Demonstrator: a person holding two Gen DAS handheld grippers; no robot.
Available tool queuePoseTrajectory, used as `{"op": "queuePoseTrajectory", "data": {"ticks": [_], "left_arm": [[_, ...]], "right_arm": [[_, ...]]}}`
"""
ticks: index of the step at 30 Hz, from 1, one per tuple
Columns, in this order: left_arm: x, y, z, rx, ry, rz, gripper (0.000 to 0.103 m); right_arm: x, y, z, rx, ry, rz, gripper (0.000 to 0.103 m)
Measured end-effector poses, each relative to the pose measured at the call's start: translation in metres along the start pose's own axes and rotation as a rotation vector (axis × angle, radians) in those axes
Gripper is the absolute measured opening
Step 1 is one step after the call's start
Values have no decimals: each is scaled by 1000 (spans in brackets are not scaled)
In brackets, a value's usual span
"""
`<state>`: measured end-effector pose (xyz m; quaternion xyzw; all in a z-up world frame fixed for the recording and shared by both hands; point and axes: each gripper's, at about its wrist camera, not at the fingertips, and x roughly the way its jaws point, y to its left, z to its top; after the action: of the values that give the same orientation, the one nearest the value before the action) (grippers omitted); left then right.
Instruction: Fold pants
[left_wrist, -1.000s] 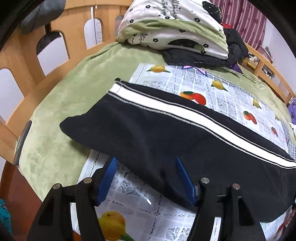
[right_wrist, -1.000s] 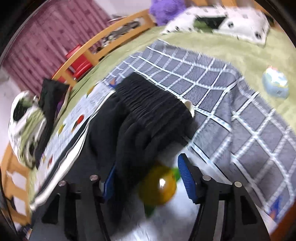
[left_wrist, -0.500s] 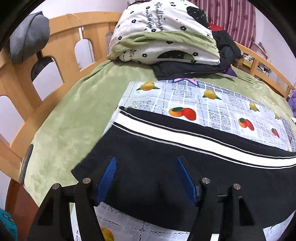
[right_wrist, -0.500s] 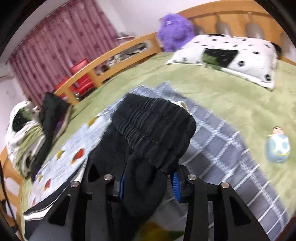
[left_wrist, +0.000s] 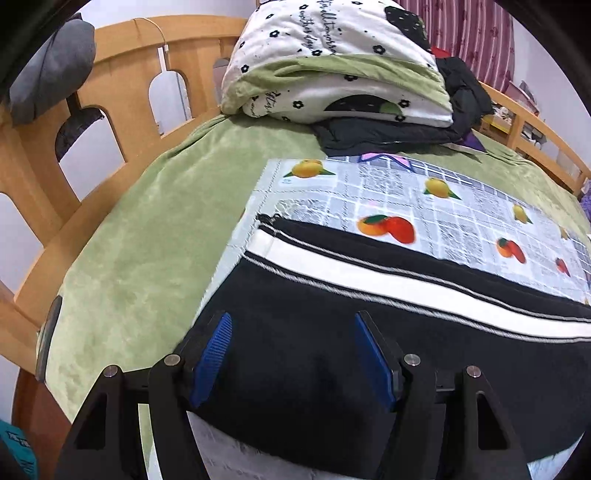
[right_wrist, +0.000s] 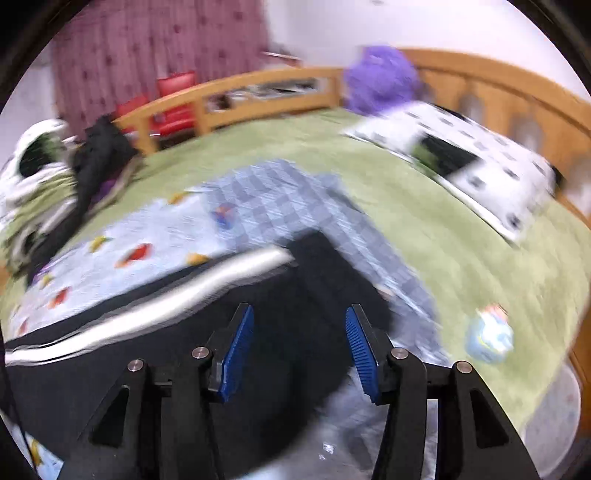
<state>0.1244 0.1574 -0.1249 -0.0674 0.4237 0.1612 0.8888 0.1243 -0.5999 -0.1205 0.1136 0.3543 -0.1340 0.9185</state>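
Observation:
The black pants (left_wrist: 332, 332) with a white side stripe lie lengthwise on a fruit-print cloth (left_wrist: 424, 199) on the green bed. In the left wrist view the cuff end (left_wrist: 266, 225) is ahead and to the left. My left gripper (left_wrist: 291, 354) hovers open over the black leg, its blue pads clear of the fabric. The right wrist view is blurred. There the waist end of the pants (right_wrist: 325, 273) lies ahead of my right gripper (right_wrist: 299, 350). Its jaws are opening, with black cloth below them but none pinched between the pads.
A folded flower-print quilt (left_wrist: 332, 74) rests on dark clothes (left_wrist: 388, 133) at the far end. Wooden bed rails (left_wrist: 110, 110) ring the mattress. A blue checked cloth (right_wrist: 295, 199), a pillow (right_wrist: 461, 162), a purple plush (right_wrist: 380, 81) and a small toy figure (right_wrist: 487, 336) lie to the right.
The right gripper closed on the bunched waistband half a second ago; now its pads stand apart, the waist lies down and the view has rolled. The left gripper has slid forward over the leg.

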Motion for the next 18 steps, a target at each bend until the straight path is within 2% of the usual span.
{"op": "queuePoseTrajectory", "data": {"ticks": [3, 10, 14, 18], "left_arm": [[16, 2, 14, -14, 18, -10, 66], [44, 4, 38, 4, 28, -8, 66], [60, 9, 46, 19, 27, 4, 66], [76, 17, 53, 9, 36, 27, 66]], "right_arm": [[9, 47, 12, -85, -7, 100, 62], [79, 165, 14, -339, 93, 248, 62], [107, 208, 12, -448, 106, 338, 61], [136, 232, 3, -512, 197, 383, 61]]}}
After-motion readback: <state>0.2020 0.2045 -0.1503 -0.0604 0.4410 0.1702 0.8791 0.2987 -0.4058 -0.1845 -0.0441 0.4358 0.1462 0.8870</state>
